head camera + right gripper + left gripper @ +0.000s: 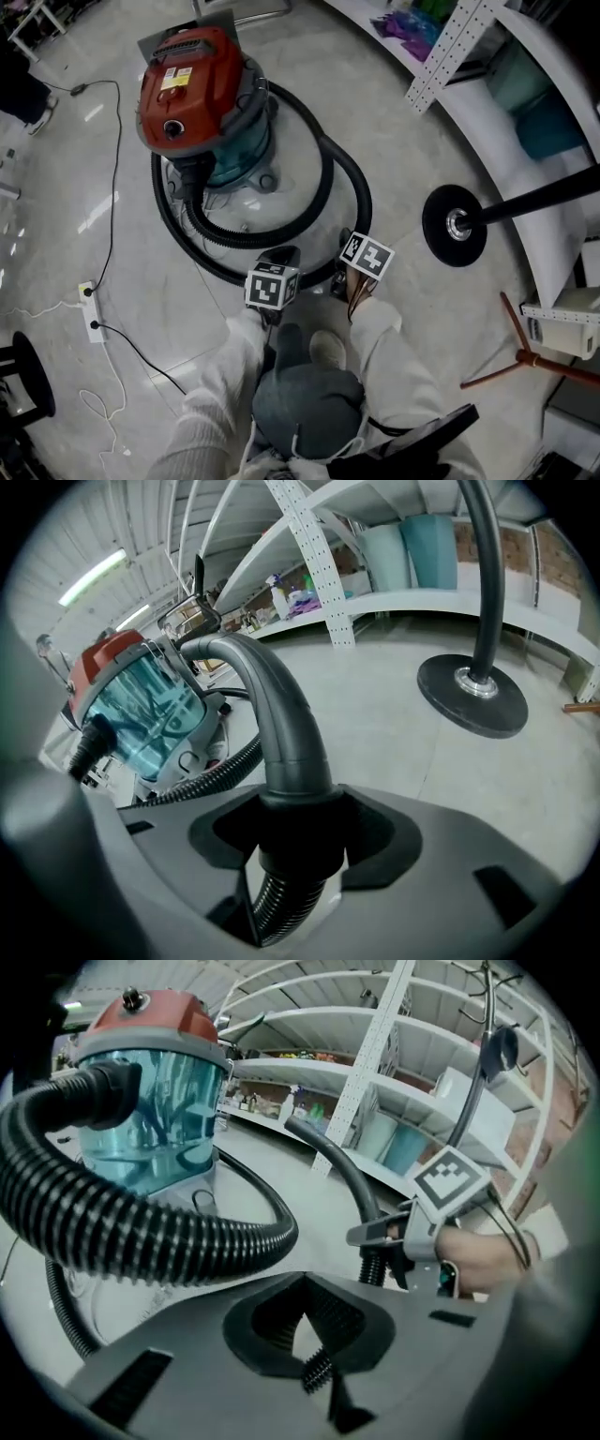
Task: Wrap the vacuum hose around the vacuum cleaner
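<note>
1. A power strip (91, 309) lies on the floor (403, 131) at the far left, with a black cable (117, 169) running up past it.
2. The vacuum cleaner (199, 89) stands upright on the floor. It has a red top and a clear teal body.
3. The hose (352, 187) leaves the front of the machine and lies in loops around its base on the floor.
4. The left tongs (302, 1283) are closed with their tips together just behind a hose loop. A short ribbed stretch of hose shows through the gap below the tips, and nothing is clamped.
5. The right tongs (292, 808) are closed on the hose, at the collar where the ribbed part meets the smooth grey bent tube (272, 705).
6. A black round stand base (455, 225) sits on the floor to the right, well apart from the hose.
7. A white shelf (525, 122) curves along the far right.
</note>
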`<action>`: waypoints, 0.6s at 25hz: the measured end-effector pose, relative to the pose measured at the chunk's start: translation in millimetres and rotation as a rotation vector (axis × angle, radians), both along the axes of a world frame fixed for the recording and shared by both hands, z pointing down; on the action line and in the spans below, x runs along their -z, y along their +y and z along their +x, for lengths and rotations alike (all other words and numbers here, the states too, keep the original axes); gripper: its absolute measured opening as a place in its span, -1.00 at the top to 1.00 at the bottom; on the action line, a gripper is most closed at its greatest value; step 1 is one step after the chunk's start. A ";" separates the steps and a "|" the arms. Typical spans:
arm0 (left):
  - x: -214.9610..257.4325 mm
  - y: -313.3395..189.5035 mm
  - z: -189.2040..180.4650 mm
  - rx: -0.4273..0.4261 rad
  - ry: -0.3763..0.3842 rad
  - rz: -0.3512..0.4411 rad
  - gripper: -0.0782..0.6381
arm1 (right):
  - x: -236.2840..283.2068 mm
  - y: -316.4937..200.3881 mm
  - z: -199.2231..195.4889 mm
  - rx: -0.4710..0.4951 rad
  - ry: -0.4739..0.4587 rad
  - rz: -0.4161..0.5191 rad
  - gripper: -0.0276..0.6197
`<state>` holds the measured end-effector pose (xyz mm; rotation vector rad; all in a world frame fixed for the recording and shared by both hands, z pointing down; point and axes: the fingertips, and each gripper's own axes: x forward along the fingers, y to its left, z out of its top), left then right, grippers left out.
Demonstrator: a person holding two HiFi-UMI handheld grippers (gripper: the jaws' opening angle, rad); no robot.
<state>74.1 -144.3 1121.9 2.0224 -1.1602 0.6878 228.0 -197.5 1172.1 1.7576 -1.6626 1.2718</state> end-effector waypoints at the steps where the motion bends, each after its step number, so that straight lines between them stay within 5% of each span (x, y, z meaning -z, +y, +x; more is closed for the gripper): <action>1: -9.1 0.7 3.1 -0.009 -0.005 -0.010 0.78 | -7.7 -2.9 1.1 0.002 0.009 -0.006 0.18; 6: -46.2 3.9 17.2 -0.016 -0.022 -0.054 0.78 | -40.8 -5.1 8.3 -0.017 0.015 -0.046 0.18; 15: -62.8 6.7 10.3 0.118 0.003 -0.086 0.78 | -83.2 -14.7 12.9 -0.053 -0.018 -0.102 0.18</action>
